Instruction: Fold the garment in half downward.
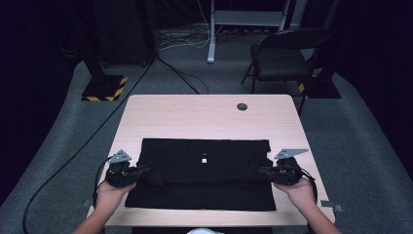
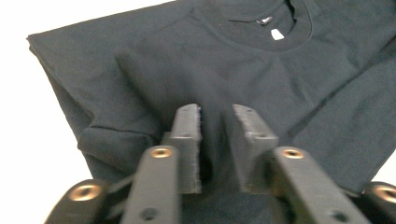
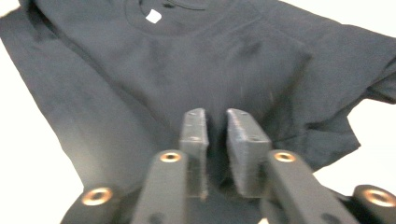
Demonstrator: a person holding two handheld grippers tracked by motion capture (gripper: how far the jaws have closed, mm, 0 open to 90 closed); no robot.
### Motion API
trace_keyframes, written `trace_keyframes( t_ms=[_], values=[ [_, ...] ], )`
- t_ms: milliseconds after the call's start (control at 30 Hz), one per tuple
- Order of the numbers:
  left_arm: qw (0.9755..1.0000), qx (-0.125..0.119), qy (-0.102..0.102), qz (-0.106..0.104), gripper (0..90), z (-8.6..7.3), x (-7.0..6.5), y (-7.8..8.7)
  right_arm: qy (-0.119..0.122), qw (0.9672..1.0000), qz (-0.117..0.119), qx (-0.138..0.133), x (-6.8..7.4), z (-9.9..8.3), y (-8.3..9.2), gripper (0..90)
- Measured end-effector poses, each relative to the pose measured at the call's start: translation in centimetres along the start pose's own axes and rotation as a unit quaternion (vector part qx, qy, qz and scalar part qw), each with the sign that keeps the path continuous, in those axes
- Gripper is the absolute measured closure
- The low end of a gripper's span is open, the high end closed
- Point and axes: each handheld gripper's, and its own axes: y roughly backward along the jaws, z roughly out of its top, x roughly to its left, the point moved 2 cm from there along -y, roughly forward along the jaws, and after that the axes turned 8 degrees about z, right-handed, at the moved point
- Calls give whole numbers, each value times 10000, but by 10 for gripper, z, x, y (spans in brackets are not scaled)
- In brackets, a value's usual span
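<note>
Black T-shirt lies folded flat across the lower middle of the high view, on the pale wooden counter; a small white neck label sits at its centre, too small and blurred to read; in the left gripper view the same white tag shows at the top right inside the collar, with a darker label just beside it, no writing legible on either; in the right gripper view the tag is a blank white patch at the top. Left gripper at the shirt's left edge, jaws a little apart, a ridge of black cloth standing in the gap, pads not pressing it; right gripper at the right edge, jaws likewise slightly parted over cloth, no clamp. Bare counter runs wide above the shirt in the high view, up to the round grommet hole; narrow strips at left and right; the shirt's lower hem lies near the counter's front edge.
</note>
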Motion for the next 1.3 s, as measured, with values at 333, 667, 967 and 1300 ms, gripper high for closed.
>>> trace_keyframes(
  t_ms=[333,667,967,1300],
  values=[
    [9996,137,-6,254,505,12,6,-11,-268,9992,-266,-129,-12,14,0,559],
    [9983,510,180,218,452,3,21,-37,-792,9963,-139,304,-35,4,-25,495],
    [9987,447,47,230,748,6,18,-44,-471,9980,-32,417,-28,6,-35,836],
    [9993,143,-171,287,856,0,12,-10,-99,9995,-86,285,-12,3,-13,877]
  ],
)
